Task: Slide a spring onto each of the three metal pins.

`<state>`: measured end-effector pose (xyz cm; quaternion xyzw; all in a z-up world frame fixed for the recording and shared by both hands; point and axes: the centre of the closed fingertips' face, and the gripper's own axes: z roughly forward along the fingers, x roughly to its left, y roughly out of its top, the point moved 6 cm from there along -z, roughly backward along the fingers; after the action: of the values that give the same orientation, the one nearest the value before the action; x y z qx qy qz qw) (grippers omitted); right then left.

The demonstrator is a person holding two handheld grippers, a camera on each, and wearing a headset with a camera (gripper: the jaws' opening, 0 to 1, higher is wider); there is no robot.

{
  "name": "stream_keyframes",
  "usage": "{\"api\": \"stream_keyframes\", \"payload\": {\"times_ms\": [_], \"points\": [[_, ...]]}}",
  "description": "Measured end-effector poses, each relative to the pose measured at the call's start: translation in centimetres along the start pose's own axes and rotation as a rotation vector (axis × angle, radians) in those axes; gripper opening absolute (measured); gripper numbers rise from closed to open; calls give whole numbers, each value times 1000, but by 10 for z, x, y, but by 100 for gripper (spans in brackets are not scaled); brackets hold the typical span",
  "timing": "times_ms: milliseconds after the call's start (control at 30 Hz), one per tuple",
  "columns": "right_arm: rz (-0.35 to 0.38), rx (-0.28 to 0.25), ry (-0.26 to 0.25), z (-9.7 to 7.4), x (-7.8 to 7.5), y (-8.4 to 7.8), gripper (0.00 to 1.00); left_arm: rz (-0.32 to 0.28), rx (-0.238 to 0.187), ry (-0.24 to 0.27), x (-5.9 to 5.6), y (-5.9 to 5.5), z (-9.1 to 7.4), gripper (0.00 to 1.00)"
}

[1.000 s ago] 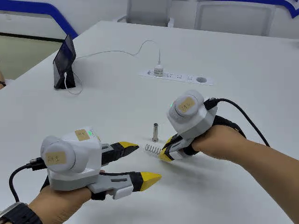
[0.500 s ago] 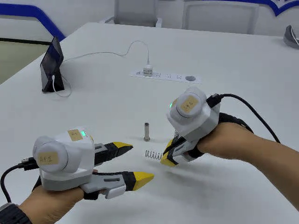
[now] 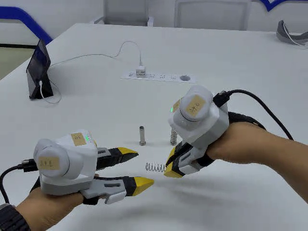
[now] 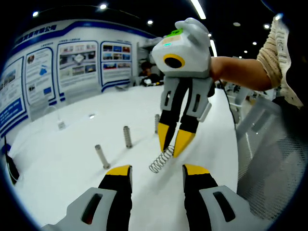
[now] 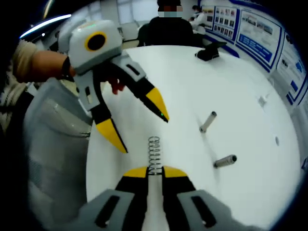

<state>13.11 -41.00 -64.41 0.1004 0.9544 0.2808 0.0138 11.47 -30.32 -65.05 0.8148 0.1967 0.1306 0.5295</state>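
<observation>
A: Your right claw is pinching one end of the loose spring. The rest of the coil sticks out sideways toward your left hand, low over the table.

B: Agreed. In your right gripper view, the coil runs straight out from between the yellow tips. I can't tell you whether its free end touches the table.

A: Your left claw is spread wide and holds nothing. Its two tips point at your right hand, and the free end of the loose spring sits about level with the gap between them, touching neither.

B: Your pins stand upright just beyond that. The bare pin is the one nearer your left hand. Beside it, close against your right gripper's body, the sprung pin has a coil around its shaft.

A: In your left gripper view there is also a third pin, farther along the same row and partly behind your right claw. It is too small there for me to say whether it carries a coil.

B: Farther back on the table you have a white power strip with a plug in it. Its cable runs left to a dark tablet propped upright near the edge.
</observation>
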Motion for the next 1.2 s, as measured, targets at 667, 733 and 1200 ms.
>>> {"api": "stream_keyframes", "payload": {"times_ms": [667,733,1200], "points": [[-64,62,71,-5,16,4,12,141,44,-82,-18,-6,10,17],[-71,65,71,-6,16,5,12,150,48,-79,-19,-6,10,16],[-82,-32,83,-21,21,28,12,157,61,-81,-23,-8,12,11]]}}
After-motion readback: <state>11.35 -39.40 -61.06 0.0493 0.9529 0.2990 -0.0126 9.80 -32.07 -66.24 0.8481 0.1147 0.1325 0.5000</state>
